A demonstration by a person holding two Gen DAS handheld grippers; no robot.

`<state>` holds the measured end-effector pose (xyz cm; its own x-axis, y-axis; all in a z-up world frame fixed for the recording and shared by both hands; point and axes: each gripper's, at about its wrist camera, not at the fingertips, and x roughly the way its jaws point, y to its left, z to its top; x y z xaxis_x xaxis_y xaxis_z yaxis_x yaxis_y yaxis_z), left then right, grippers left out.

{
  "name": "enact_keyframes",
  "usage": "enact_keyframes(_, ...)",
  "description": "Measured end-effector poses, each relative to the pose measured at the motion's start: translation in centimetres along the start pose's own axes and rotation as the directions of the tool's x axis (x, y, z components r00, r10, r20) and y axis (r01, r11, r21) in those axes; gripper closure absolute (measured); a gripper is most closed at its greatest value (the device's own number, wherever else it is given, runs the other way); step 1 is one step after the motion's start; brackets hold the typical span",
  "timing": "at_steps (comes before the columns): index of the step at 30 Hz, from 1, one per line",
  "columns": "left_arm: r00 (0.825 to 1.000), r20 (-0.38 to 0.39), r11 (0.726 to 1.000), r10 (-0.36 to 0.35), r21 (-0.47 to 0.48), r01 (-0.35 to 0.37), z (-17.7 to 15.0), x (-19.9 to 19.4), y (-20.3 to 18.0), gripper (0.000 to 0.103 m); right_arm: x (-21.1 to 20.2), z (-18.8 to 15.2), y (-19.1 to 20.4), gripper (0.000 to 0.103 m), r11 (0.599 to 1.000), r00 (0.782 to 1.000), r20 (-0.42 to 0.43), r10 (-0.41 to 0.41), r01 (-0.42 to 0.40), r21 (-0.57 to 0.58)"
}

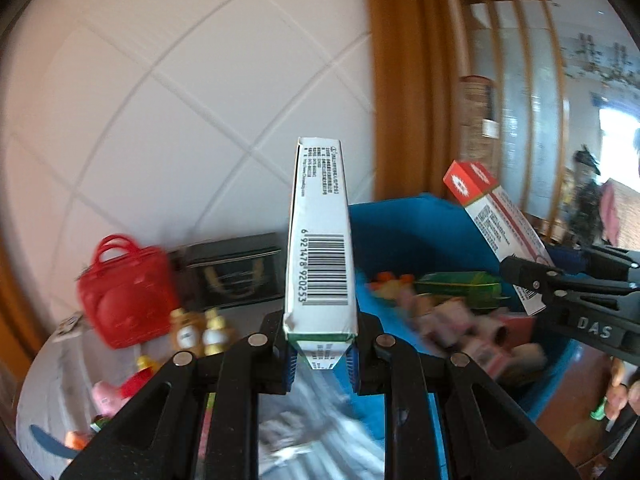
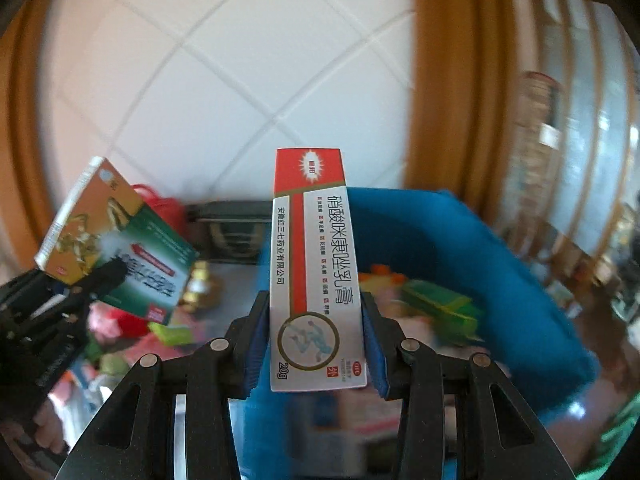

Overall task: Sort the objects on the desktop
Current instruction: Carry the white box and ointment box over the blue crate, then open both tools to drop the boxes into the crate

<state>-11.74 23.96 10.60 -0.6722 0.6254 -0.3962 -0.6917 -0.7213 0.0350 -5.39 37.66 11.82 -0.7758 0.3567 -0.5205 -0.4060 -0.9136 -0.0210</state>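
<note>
My left gripper (image 1: 321, 354) is shut on a green and white medicine box (image 1: 320, 240), held upright with its barcode side toward the camera, above the near rim of a blue bin (image 1: 420, 232). The same box shows in the right wrist view (image 2: 116, 236), with the left gripper (image 2: 100, 280) on it. My right gripper (image 2: 314, 344) is shut on a red and white ointment box (image 2: 312, 264), held upright in front of the blue bin (image 2: 460, 248). That box (image 1: 496, 216) and the right gripper (image 1: 520, 276) show at the right of the left wrist view.
The bin holds a green box (image 1: 460, 292) and several blurred small items. Left of it on the table stand a red toy handbag (image 1: 124, 292), a black tin (image 1: 236, 276), two small gold-capped bottles (image 1: 200, 332) and small toys (image 1: 116, 396). A tiled wall stands behind.
</note>
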Motion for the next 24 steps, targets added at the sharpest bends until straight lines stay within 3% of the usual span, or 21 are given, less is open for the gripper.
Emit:
enact_keyframes(8,0.995,-0.056,0.995,-0.078,0.050,0.081,1.4,3.4,-12.0,0.084,1.9,-2.7,-13.1,0.061,0.991,0.991,-0.084,-0.106,0.113,0.078)
enact_keyframes(12,0.991,-0.109,0.994,-0.073,0.072,0.081,1.5,5.9,-16.0,0.084,3.1,-3.1,-16.6,0.061,0.990,0.987,-0.111,-0.114,0.123,0.075)
enact_keyframes(24,0.977,-0.208,0.994,-0.042,0.088,0.062,0.4,9.4,-19.6,0.084,5.0,-5.4,-20.1,0.061,0.991,0.981,-0.158,-0.115,0.125,0.054)
